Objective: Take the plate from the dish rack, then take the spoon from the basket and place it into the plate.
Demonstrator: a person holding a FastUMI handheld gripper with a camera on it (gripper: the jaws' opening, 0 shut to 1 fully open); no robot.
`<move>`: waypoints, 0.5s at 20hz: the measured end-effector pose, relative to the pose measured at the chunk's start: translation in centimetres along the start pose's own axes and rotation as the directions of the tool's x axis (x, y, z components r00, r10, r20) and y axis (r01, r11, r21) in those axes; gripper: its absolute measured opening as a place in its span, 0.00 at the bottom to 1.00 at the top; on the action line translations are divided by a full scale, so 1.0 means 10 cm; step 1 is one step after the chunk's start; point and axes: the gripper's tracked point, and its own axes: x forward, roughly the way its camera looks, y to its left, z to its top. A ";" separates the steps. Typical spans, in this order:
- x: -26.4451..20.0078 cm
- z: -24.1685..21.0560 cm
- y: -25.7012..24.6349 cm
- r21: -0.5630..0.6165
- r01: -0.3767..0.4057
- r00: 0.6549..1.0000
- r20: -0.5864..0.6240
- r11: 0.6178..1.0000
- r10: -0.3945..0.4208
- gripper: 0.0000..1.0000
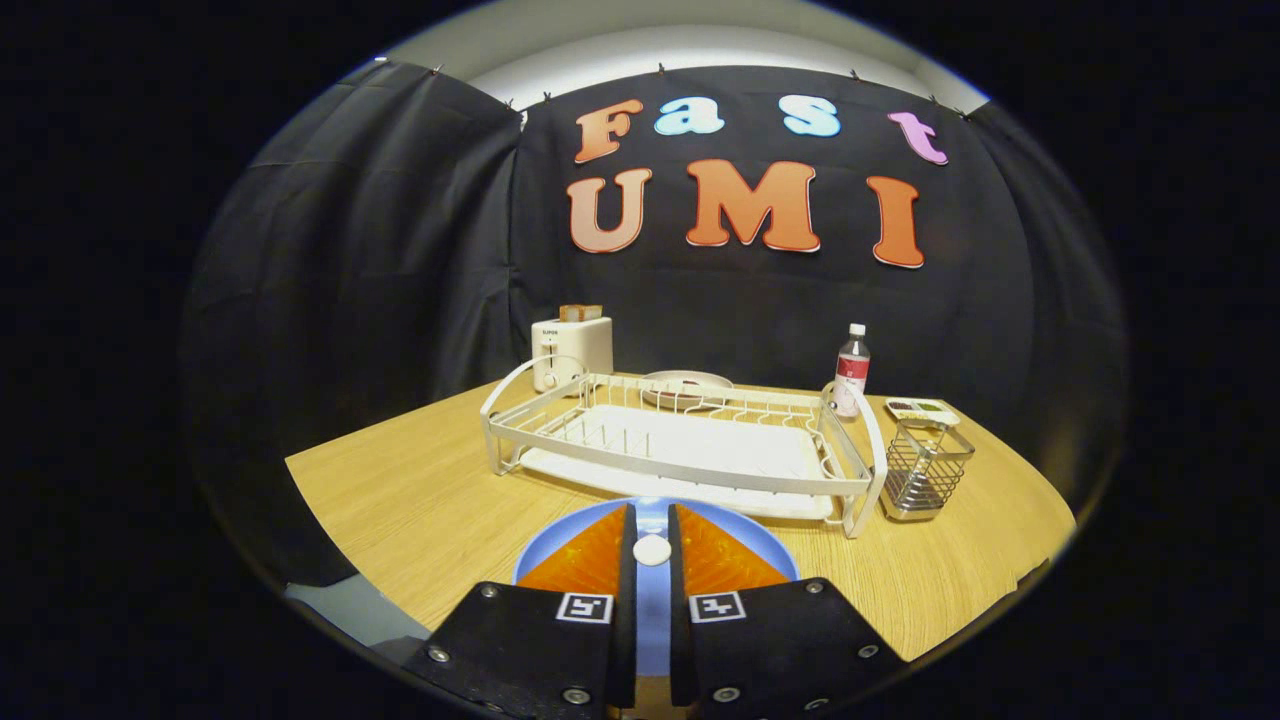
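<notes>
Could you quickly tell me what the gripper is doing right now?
Gripper: fingers shut on a white spoon, held over the blue plate in front of the dish rack.

I see even, fairly bright light from above on the light wooden desk (420, 500), with only soft shadows under the white wire dish rack (680, 450). The fisheye bends the desk's far edges into curves. The centre is sharp; my gripper (651, 545), fingers nearly closed on a small white round piece, looks slightly soft close up.
</notes>
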 end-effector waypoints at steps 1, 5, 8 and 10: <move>0.01 -0.01 -0.05 0.003 0.018 1.000 -0.010 1.000 -0.018 0.18; 0.02 0.02 -0.21 0.053 0.045 0.999 -0.018 0.998 -0.044 0.62; -0.01 0.06 -0.34 0.065 0.069 0.998 -0.016 0.995 -0.068 0.76; -0.06 0.11 -0.46 0.056 0.092 0.996 -0.010 0.994 -0.091 0.88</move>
